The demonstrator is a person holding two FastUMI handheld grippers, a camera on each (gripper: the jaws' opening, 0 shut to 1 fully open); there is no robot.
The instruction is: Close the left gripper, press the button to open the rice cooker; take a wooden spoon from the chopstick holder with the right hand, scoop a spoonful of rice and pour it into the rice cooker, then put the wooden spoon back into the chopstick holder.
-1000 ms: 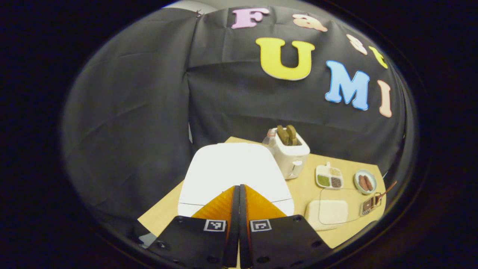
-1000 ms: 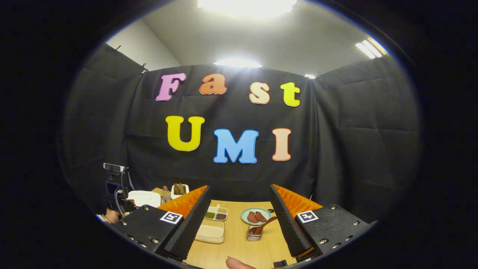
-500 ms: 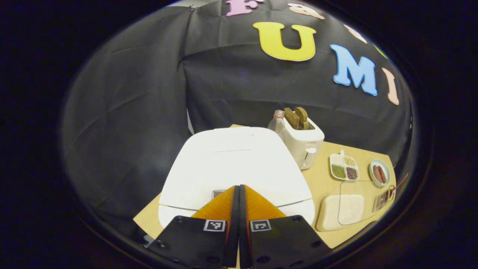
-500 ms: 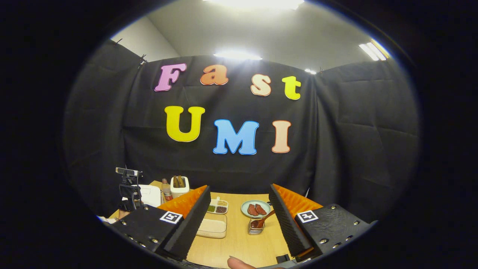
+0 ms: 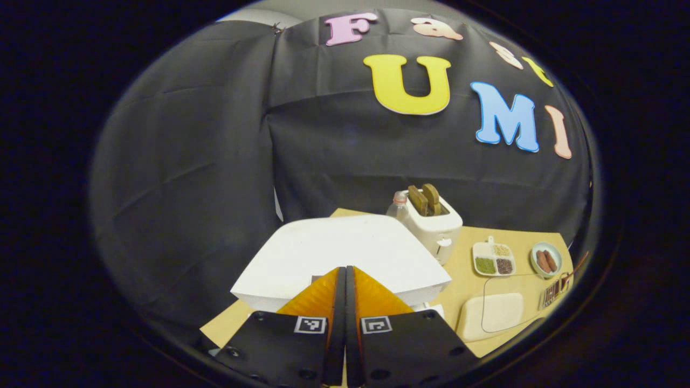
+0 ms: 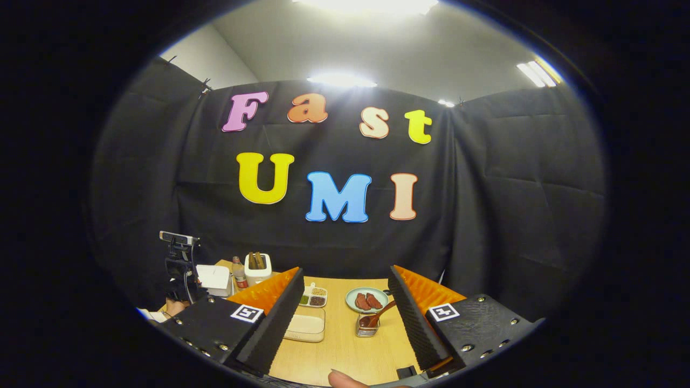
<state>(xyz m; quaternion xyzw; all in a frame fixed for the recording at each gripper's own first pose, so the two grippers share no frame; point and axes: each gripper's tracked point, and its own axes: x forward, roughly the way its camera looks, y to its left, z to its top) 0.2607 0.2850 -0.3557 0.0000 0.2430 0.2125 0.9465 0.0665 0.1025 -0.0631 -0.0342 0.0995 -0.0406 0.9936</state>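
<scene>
My left gripper (image 5: 345, 269) is shut with nothing between its fingers, its tips just over the front edge of the white rice cooker (image 5: 339, 250). The cooker's lid is lifted off the body at the front. In the right gripper view the cooker (image 6: 214, 279) stands far left with the left gripper (image 6: 178, 261) beside it. My right gripper (image 6: 346, 274) is open and hangs above the table's near side. Ahead of it the wooden spoon (image 6: 380, 314) leans in the chopstick holder (image 6: 366, 328). The clear rice container (image 6: 306, 326) lies left of the holder.
A white toaster (image 5: 435, 222) with bread and a bottle (image 5: 398, 203) stand behind the cooker. A divided dish (image 5: 491, 258) and a plate of sausages (image 5: 545, 260) sit at the back right. A fingertip (image 6: 345, 380) shows at the bottom edge.
The rice cooker's lid has sprung up from shut to raised. My left gripper has drawn back slightly, still shut. The right gripper has barely moved.
</scene>
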